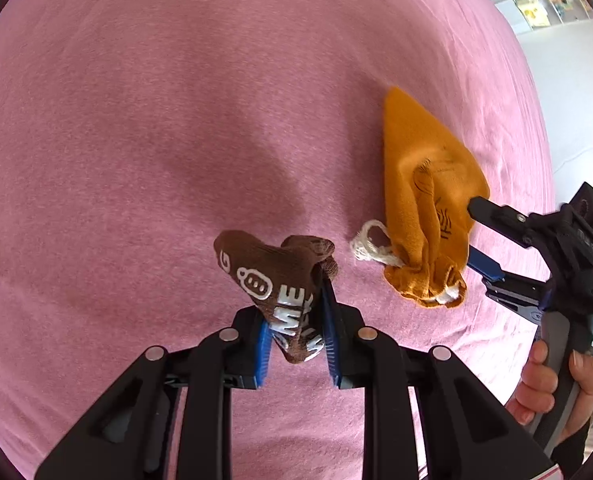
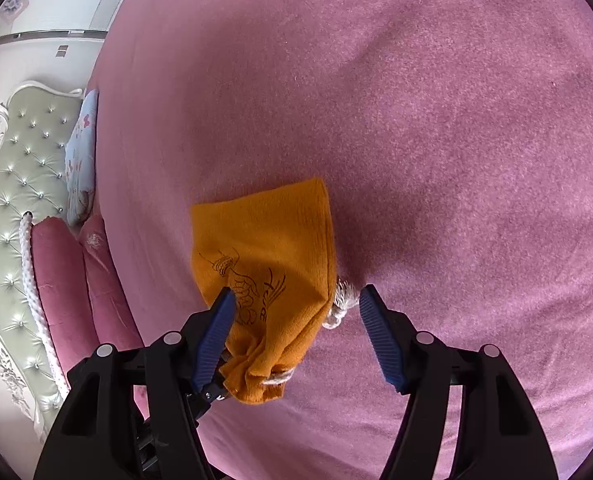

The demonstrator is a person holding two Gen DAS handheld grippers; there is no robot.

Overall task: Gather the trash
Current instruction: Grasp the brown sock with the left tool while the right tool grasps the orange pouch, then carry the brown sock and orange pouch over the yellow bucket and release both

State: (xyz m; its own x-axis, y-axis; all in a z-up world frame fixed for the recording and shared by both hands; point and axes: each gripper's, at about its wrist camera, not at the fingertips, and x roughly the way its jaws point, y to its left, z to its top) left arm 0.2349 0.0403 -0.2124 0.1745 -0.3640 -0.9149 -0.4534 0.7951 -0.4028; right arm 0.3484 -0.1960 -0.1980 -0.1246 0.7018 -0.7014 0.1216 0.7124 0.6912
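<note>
The left gripper (image 1: 296, 336) is pinching a brown sock (image 1: 280, 280) with white lettering between its blue pads, just beside the orange drawstring pouch (image 1: 424, 200) that is lying on the pink bedspread (image 1: 176, 120). The right gripper (image 2: 296, 336) is straddling that pouch with its jaws spread, one pad touching the pouch's side, the other standing clear beyond the white cord (image 2: 342, 304).

So my right gripper (image 2: 292, 300) has its jaws spread around the orange pouch (image 2: 264, 264) on the pink bedspread (image 2: 436, 128); one blue pad touches the pouch, headboard (image 2: 20, 184) way off beyond it.
</note>
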